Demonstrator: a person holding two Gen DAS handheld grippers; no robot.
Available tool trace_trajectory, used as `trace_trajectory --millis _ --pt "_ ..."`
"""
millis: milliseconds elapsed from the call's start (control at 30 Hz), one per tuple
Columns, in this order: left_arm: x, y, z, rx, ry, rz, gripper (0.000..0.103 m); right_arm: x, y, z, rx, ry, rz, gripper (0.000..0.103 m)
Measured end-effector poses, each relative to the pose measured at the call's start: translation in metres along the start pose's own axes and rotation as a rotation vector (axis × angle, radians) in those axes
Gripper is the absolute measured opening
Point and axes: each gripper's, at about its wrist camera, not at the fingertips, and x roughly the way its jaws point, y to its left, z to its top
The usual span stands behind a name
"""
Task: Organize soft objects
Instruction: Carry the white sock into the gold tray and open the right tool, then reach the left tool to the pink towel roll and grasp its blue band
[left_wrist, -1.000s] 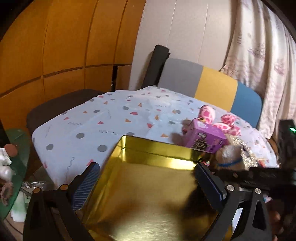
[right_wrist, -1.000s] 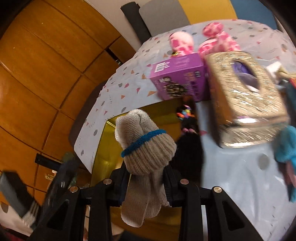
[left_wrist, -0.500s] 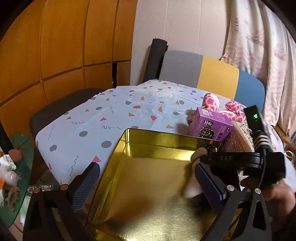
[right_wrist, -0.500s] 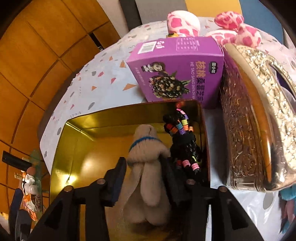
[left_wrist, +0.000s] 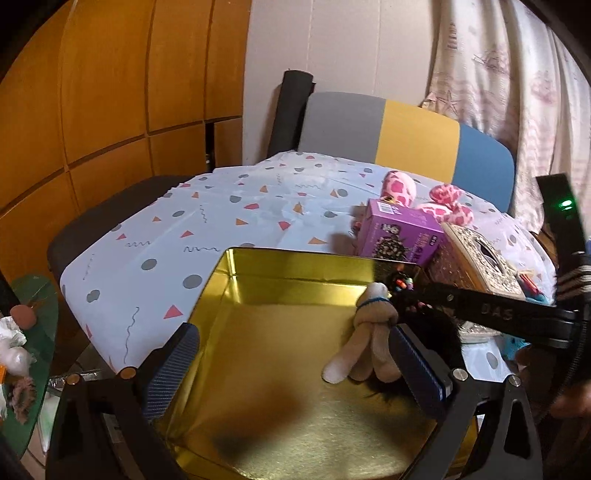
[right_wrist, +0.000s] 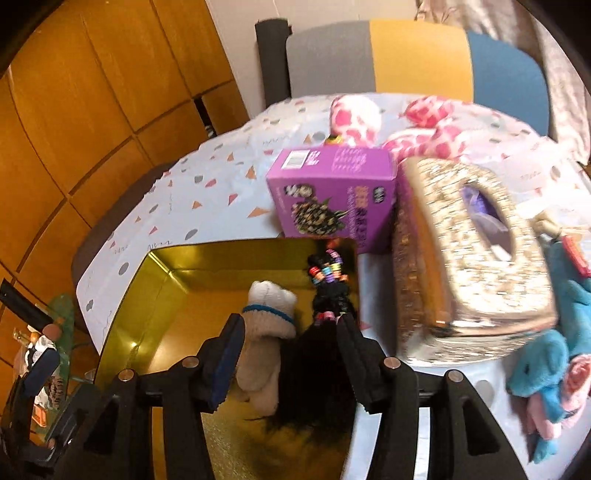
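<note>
Beige knit, banded in blue: the rolled sock (right_wrist: 266, 325) lies between the spread fingers of the right gripper (right_wrist: 291, 354), which a second ago were clenched on it above the tray and half a second ago were carrying it down inside. The fingers have now released; the left pad sits just beside the sock, and whether it touches cannot be told. The sock rests on the floor of the gold tin tray (right_wrist: 155, 291), beside a black hairy bundle with coloured beads (right_wrist: 327, 295) at the tray's right wall. By judgement, this item's placement is done and the gripper is free to fetch another soft thing.

The left gripper (left_wrist: 295, 365) hangs over the tray's near edge with fingers wide apart, grasping nothing.

Outward on the bench (right_wrist: 207, 192), under a patterned cloth: a purple box (right_wrist: 332, 195) touching the tray's far corner, a glittering tissue box (right_wrist: 476, 251), pink spotted plush (right_wrist: 424, 125) behind, and a blue plush toy (right_wrist: 543, 384) at right, likely still to be sorted.

Hidden or unclear: the sock's lower end behind the fingers, the black bundle's full shape, the blurred tissue box, and the tray's near edge.
</note>
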Motion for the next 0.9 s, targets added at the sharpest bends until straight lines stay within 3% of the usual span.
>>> trace_trajectory --millis 333,400,600,900 --pt "-0.004 -0.024 -0.003 0.052 0.015 -0.06 0.103 -0.066 -0.037 -0.013 -0.015 -0.15 -0.095 0.063" --pt "-0.007 -0.03 -0.002 0.06 0.017 -0.107 0.103 -0.077 -0.048 -0.016 -0.004 -0.17 -0.115 0.064" --pt "-0.014 -0.054 0.002 0.084 0.027 -0.215 0.103 -0.12 -0.111 -0.026 0.089 -0.234 -0.232 0.064" --pt "-0.011 -0.116 0.004 0.14 0.137 -0.4 0.103 -0.173 -0.231 -0.051 0.377 -0.326 -0.453 0.068"
